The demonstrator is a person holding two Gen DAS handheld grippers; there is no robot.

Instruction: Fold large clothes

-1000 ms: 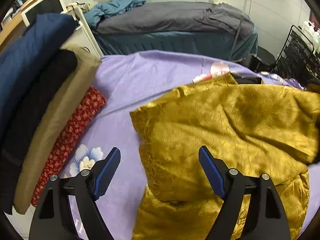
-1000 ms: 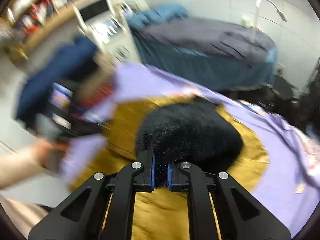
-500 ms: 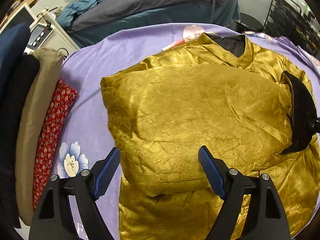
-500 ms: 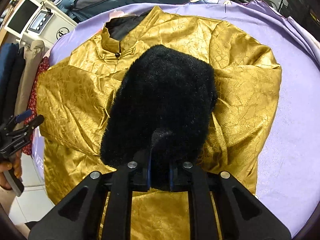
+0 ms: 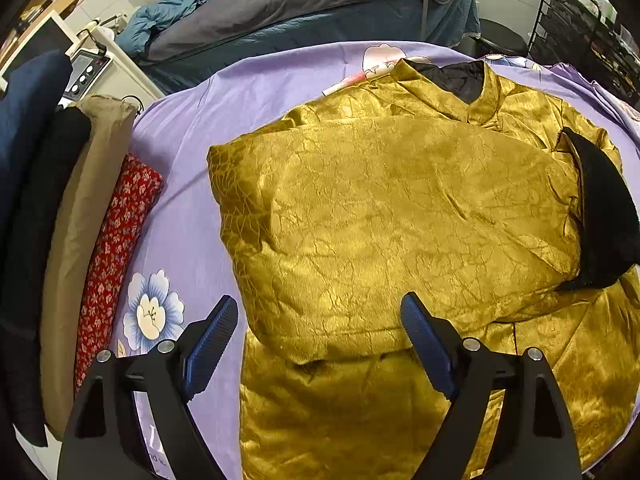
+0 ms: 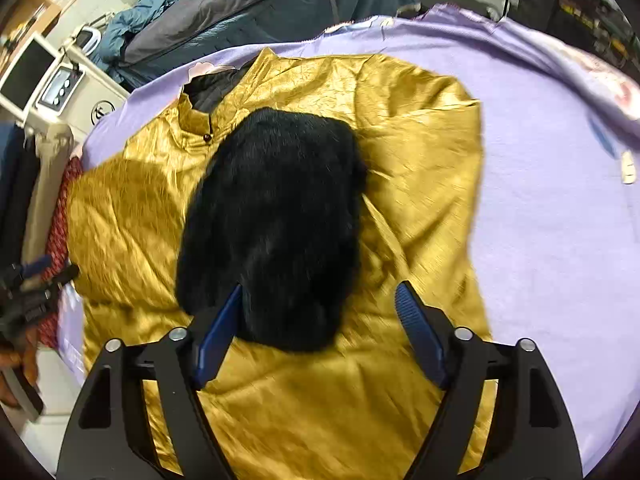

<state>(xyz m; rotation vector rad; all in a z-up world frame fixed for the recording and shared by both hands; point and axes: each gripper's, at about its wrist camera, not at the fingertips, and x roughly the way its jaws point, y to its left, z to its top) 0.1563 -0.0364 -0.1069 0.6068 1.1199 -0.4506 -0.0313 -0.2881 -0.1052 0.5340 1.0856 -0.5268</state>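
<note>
Now spread flat on the purple sheet [image 6: 560, 220], gold jacket [image 6: 420, 152], furry black sleeve lining [image 6: 276, 220] folded across its chest for a narrower shape. Just opening over that lining, right tool [image 6: 318, 328], gripping nothing; likewise wide apart and empty, left tool [image 5: 320, 344], near the jacket's other folded sleeve [image 5: 380, 220].

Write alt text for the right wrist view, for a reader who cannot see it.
A gold satin jacket lies spread on a lilac sheet, with a black furry flap folded across its chest. The right gripper hangs over the flap's near edge, its jaws just opened wide and pressing on nothing. Folded clothes are stacked at the far left.
</note>
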